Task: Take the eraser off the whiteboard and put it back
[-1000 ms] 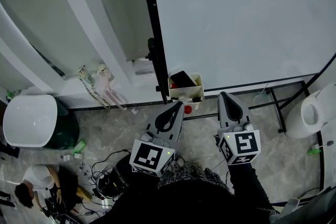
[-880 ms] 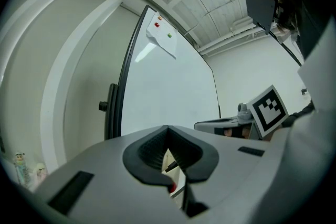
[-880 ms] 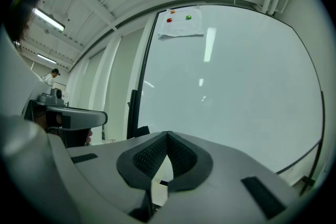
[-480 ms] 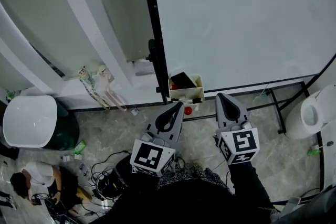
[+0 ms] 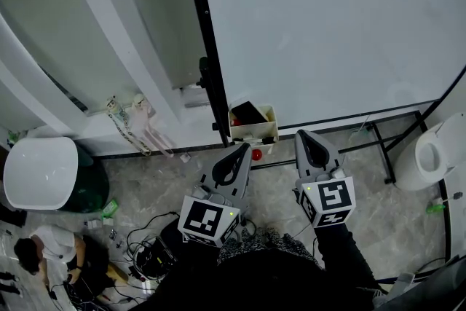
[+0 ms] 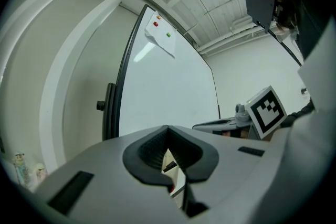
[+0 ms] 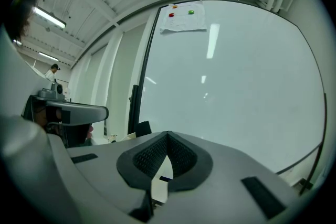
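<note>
Black slab eraser (image 5: 249,112) sat tilted in the small cream plastic tray (image 5: 268,129) at the lower left corner of the big white whiteboard (image 5: 328,33), just right of its black frame. Left gripper (image 5: 240,150) was clenched with nothing between its jaws, its tip just on the near side of the tray. Right gripper (image 5: 304,136) was clenched and empty too, near and to the right of the tray, apart from it. Both pointed level toward the board. With the eraser in its holder the scene fit two stages: eraser waiting to be lifted off, or eraser already set back. The pictures didn't settle which, so the next move stayed open. Either way, neither gripper touched the eraser.
</note>
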`<control>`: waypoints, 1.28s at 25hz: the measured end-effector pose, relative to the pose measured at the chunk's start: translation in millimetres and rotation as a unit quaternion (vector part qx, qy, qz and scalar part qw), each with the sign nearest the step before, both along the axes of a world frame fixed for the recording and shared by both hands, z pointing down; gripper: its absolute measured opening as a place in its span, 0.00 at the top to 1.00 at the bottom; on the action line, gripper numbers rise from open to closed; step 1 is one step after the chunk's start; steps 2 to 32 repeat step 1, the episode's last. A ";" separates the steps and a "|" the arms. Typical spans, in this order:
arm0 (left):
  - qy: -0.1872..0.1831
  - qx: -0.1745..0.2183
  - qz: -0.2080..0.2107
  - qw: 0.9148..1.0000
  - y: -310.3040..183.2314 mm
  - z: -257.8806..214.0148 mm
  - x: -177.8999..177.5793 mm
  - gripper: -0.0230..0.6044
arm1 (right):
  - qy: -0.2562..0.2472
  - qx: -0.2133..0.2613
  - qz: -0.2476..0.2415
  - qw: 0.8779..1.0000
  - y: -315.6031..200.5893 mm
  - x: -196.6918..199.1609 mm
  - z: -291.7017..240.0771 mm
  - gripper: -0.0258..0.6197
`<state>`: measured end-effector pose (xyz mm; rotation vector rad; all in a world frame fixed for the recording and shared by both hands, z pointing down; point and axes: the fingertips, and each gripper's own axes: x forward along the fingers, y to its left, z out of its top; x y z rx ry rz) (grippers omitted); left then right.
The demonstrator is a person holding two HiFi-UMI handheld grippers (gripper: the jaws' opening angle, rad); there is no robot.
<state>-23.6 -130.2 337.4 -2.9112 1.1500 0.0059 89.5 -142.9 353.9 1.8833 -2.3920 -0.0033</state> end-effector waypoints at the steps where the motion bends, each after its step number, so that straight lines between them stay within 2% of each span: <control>1: 0.000 0.000 -0.001 1.000 0.2 0.1 -0.1 0.96 | 0.002 0.000 0.000 1.000 0.2 0.5 0.2 0.95; 32: 0.000 0.000 -0.001 1.000 0.2 0.1 -0.1 0.96 | 0.002 0.000 0.000 1.000 0.2 0.5 0.2 0.95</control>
